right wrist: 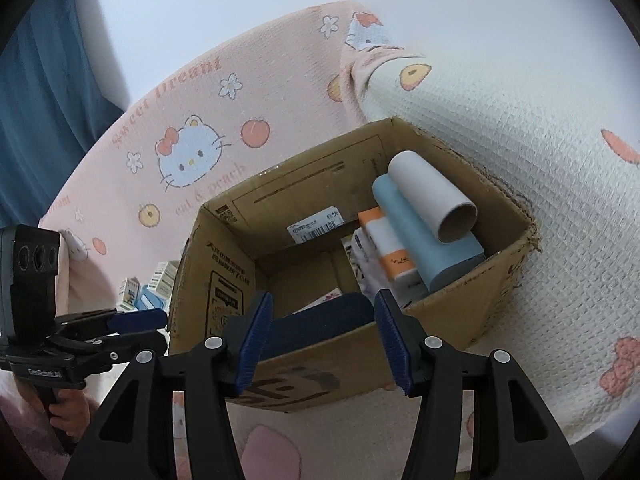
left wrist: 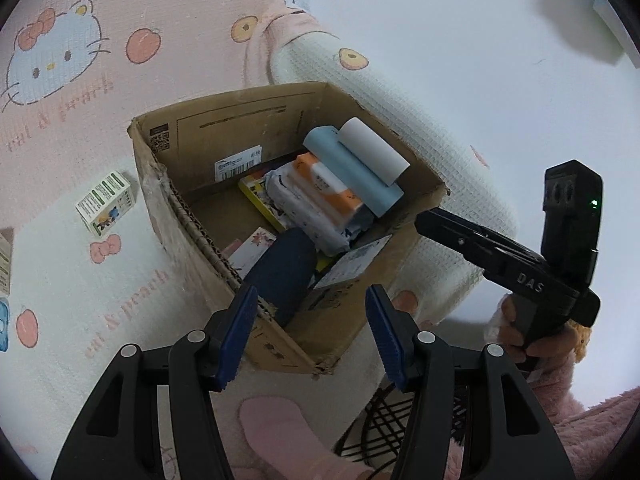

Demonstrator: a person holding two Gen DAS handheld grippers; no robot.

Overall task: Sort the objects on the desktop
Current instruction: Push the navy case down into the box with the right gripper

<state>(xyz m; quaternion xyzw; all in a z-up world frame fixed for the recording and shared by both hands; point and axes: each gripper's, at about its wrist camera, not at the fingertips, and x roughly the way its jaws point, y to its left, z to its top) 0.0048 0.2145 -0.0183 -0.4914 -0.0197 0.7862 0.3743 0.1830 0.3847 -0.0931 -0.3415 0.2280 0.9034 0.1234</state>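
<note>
While both grippers hang over the cardboard box (left wrist: 256,128), the step in hand looks like the dropping of one more object into it. The box stands on a bed cover printed with cats and peaches (left wrist: 60,80), and it already holds a white roll (left wrist: 374,150), a light blue roll (left wrist: 352,178), some tissue packs (left wrist: 316,200) and a yellow flat thing that I cannot read. A dark blue case (right wrist: 320,320) lies at the near wall of the box, half leaning on the rim. In the right wrist view it sits between the blue pads of the right gripper (right wrist: 324,340), but a small gap shows on each side, so I judge the jaws are spread and the case is let go, resting in the box by itself. The left gripper (left wrist: 312,332) is also spread wide and holds nothing; it points down at the near corner of the box. On the cover to the left, well apart from the box, a small green and white carton (left wrist: 106,204) is not yet sorted, and more small boxes lie near it at the edge of the view. The next move, as I think, calls for lifting the right gripper clear without catching the case, then turning one hand toward these small cartons.
</note>
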